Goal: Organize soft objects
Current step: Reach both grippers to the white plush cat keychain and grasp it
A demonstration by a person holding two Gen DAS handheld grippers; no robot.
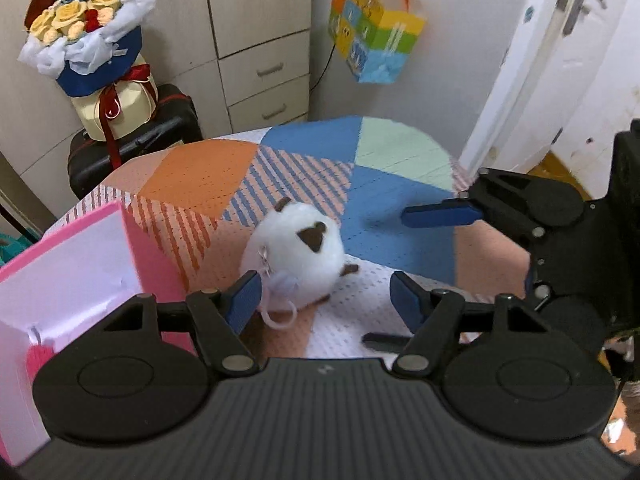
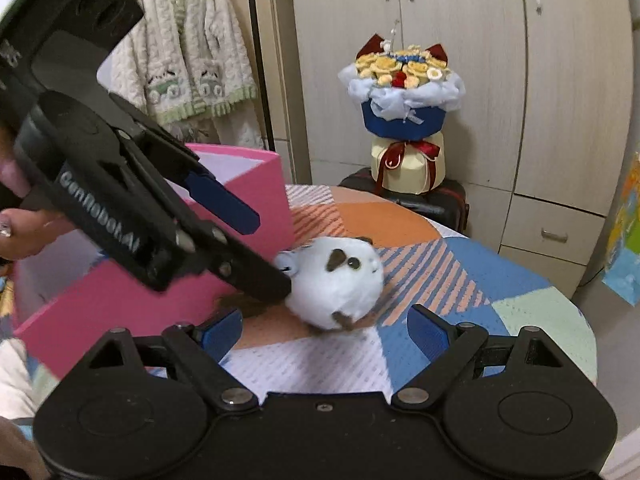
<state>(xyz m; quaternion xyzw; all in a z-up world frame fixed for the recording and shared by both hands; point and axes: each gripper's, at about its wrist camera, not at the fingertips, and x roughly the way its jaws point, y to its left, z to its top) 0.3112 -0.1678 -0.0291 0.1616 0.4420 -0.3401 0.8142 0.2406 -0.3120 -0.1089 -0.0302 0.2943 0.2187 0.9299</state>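
At the bottom of my left wrist view, my left gripper [image 1: 324, 304] stands with jaws apart, nothing clamped; the white plush toy [image 1: 298, 258] lies on the patchwork cloth [image 1: 400, 220] just ahead, nearer the left blue finger. My right gripper [image 2: 324, 332] is also spread wide and empty, the plush just beyond it. The pink box [image 1: 76, 264] at lower left stands open, its white inside bare where I can see. The cloth's far edge curves mid-frame. The other gripper reads "GenRobot.AI". Beyond stand a bouquet [image 2: 404, 92] and cupboards [image 2: 460, 40].
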